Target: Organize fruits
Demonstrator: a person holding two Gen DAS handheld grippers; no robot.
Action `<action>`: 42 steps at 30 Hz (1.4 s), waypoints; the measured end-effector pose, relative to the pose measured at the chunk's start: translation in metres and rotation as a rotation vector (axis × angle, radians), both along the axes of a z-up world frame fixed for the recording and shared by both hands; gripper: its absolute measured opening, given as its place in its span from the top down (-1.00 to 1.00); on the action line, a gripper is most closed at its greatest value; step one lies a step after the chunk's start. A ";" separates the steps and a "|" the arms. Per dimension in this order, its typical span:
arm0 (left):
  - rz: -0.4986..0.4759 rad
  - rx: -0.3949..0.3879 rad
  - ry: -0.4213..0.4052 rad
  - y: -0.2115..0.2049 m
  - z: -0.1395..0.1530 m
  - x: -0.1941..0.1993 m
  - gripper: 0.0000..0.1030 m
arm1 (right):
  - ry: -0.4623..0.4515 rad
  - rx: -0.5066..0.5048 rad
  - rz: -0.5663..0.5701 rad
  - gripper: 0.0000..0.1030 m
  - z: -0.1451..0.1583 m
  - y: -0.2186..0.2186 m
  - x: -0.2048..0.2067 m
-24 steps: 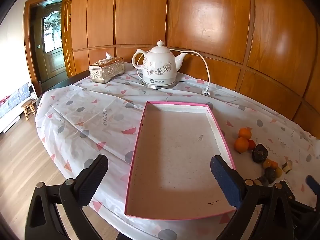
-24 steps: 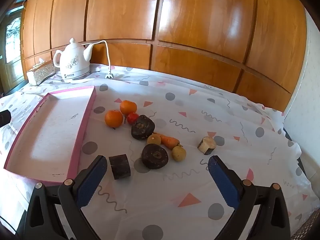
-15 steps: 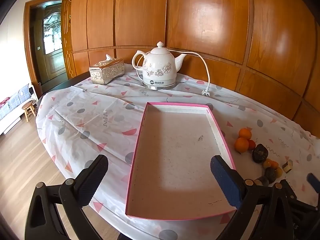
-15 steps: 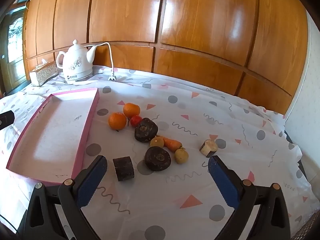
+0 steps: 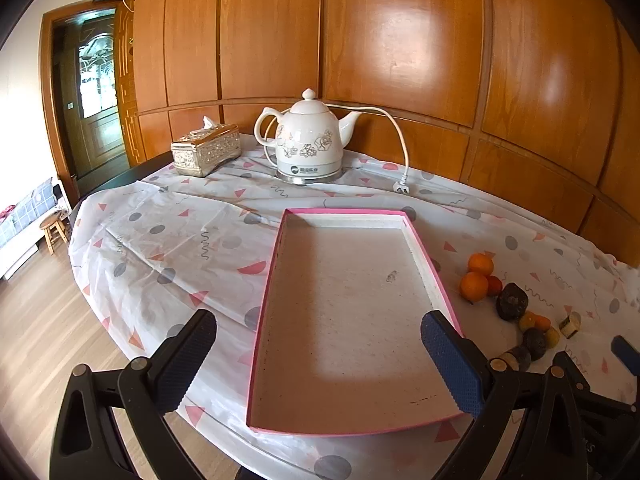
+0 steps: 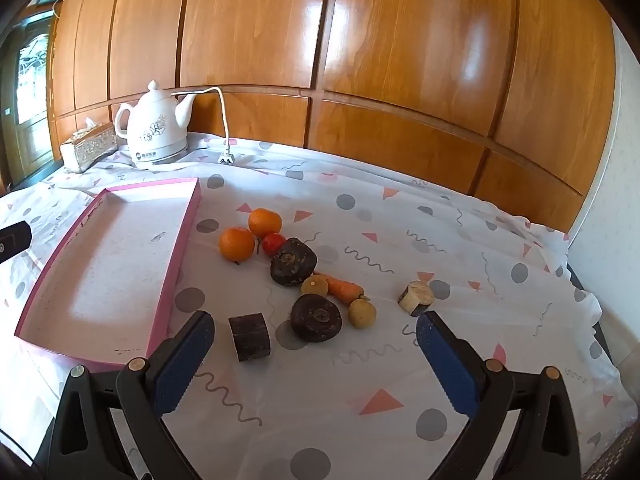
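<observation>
Lying on a table draped in a white plastic cloth [image 6: 460,240] printed with grey dots and pink triangles, the fruits form a loose cluster just beside the long right edge of a shallow pink-rimmed rectangular tray [image 6: 176,252], whose speckled white floor holds nothing. Two round orange tangerines [image 6: 237,243] sit nearest the tray with a small red tomato-like fruit [image 6: 273,241] touching them. Next come two dark brown, rough-skinned round fruits [image 6: 293,267], a small orange carrot [image 6: 342,287] lying between two little yellowish balls [image 6: 362,313], a dark brown cut cylinder [image 6: 250,336] standing upright, and a pale cut chunk with dark skin [image 6: 416,298] a little apart toward the table's right edge.

The left gripper [image 5: 318,360] hovers over the tray's near end, jaws wide apart and holding nothing. The right gripper [image 6: 314,362] hovers over the near side of the cluster, jaws likewise spread and holding nothing. A white ceramic electric kettle with floral print [image 5: 306,140] and a gold embossed tissue box [image 5: 206,150] stand at the table's far edge.
</observation>
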State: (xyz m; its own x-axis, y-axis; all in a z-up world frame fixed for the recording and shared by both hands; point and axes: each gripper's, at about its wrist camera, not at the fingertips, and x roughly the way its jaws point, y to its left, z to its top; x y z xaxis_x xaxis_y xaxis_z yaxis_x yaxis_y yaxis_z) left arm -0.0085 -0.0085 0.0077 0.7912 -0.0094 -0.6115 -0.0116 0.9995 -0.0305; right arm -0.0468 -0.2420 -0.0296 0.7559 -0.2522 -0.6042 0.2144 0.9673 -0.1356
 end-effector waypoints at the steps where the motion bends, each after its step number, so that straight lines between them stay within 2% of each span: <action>1: -0.004 0.001 -0.003 -0.001 0.001 -0.001 -0.99 | -0.001 -0.003 0.000 -0.99 0.000 0.000 0.000; 11: -0.064 0.019 -0.033 -0.014 0.007 -0.008 -0.99 | -0.007 -0.010 -0.014 -0.99 0.003 -0.003 -0.003; 42: -0.075 0.028 -0.022 -0.016 0.003 -0.011 -0.99 | -0.004 -0.011 -0.010 -0.99 0.001 -0.003 -0.002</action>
